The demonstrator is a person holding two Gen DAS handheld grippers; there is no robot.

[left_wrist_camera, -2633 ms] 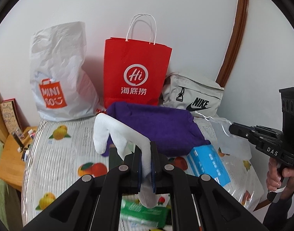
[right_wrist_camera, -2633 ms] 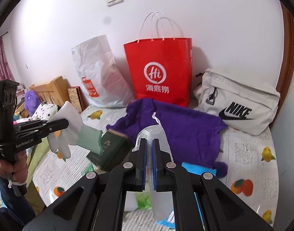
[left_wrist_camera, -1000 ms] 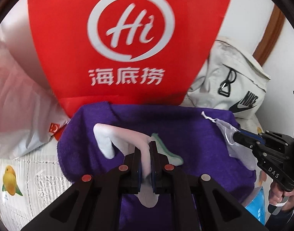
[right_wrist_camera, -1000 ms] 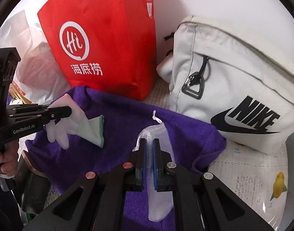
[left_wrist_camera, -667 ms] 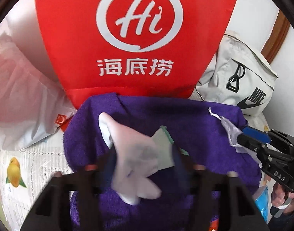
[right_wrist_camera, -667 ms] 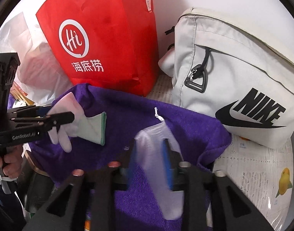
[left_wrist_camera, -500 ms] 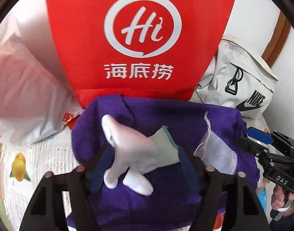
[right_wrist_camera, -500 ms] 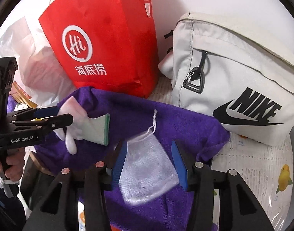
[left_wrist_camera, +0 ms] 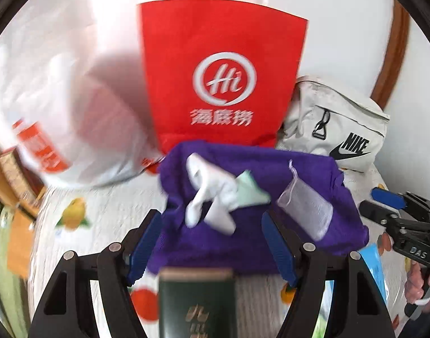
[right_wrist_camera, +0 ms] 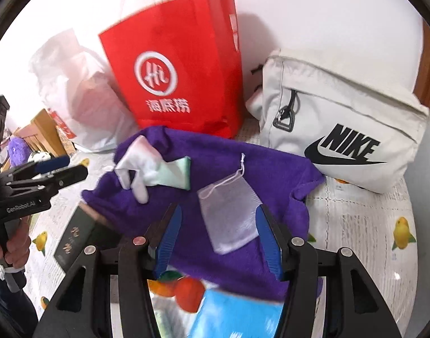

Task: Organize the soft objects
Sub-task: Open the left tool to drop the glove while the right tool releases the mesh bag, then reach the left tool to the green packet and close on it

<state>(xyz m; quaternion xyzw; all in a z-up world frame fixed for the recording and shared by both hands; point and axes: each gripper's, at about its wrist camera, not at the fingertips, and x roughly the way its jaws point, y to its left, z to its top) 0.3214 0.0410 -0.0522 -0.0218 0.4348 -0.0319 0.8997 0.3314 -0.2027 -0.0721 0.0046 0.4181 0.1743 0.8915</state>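
Observation:
A purple towel lies on the fruit-print table. A white glove with a green cuff lies on its left part. A sheer grey drawstring pouch lies on its right part. My left gripper is open and empty, just in front of the glove; it also shows in the right wrist view. My right gripper is open and empty, its jaws either side of the pouch; it also shows in the left wrist view.
A red paper bag, a white plastic bag and a grey Nike bag stand against the wall behind the towel. A dark green book and a blue packet lie in front.
Both grippers opened and let go: the glove and the pouch now lie on the purple towel. Both grippers have pulled back from the towel.

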